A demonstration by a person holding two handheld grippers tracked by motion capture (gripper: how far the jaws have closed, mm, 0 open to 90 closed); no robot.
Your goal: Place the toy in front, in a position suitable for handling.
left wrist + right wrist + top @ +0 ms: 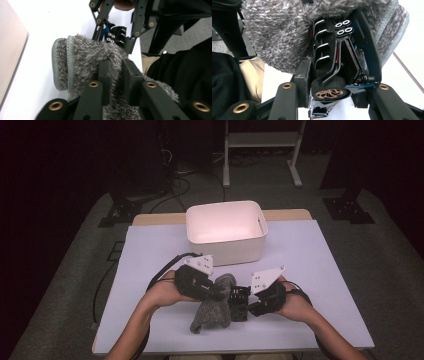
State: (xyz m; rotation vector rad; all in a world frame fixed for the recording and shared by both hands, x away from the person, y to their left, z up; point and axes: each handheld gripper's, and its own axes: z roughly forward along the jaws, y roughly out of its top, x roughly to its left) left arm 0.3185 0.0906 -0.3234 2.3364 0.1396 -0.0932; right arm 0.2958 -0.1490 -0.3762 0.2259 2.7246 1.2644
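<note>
A fuzzy grey cloth (212, 314) with a ribbed hem lies bunched at the table's front middle, one end lifted. My left gripper (220, 290) is shut on a fold of that cloth (82, 55), with its jaws (116, 66) pinching the pile between them. My right gripper (246, 302) is shut on a small black toy car (239, 299), one jaw on either side of its body. In the right gripper view the car (332, 62) shows a bronze-rimmed wheel and presses against the cloth (279, 32). The two grippers nearly meet, tip to tip.
An empty white bin (225, 247) stands at the back middle of the pale table cover (310, 270). Cables trail from both grippers over the table. A white stand (260, 150) and dark floor lie beyond the far edge.
</note>
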